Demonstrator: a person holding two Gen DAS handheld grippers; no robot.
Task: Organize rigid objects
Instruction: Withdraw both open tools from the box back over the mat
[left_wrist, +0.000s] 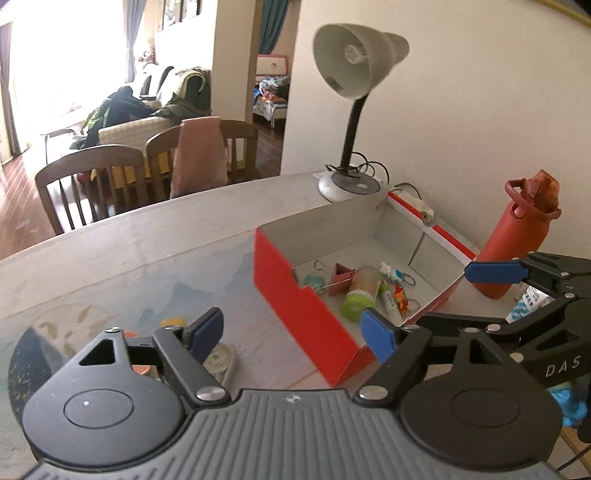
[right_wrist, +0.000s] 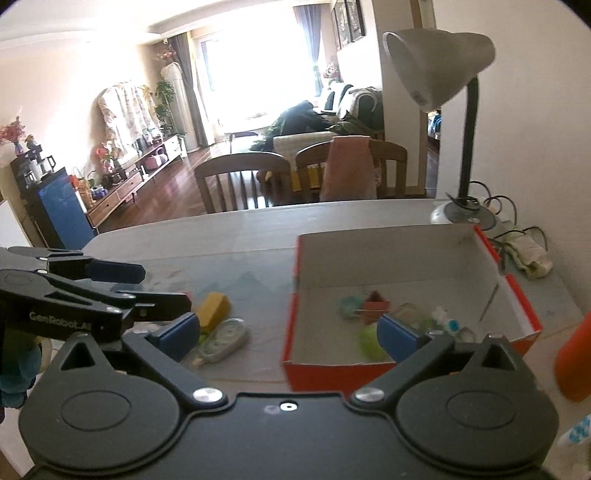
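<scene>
Two black handheld grippers, left (left_wrist: 291, 326) and right (right_wrist: 290, 338), hover with blue-padded jaws spread wide and empty above a red cardboard box (left_wrist: 295, 295) holding small trinkets on a pale table (left_wrist: 147, 236).

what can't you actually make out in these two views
- Small items in the red box: motion blur in the right wrist view smears them; only colours show.
- Things on the table left of the box: the left claw covers most in its view, including the clear tape dispenser.
- Red bottle: cut by the right wrist view's edge.
- Packet behind the right claw: print too small.
</scene>
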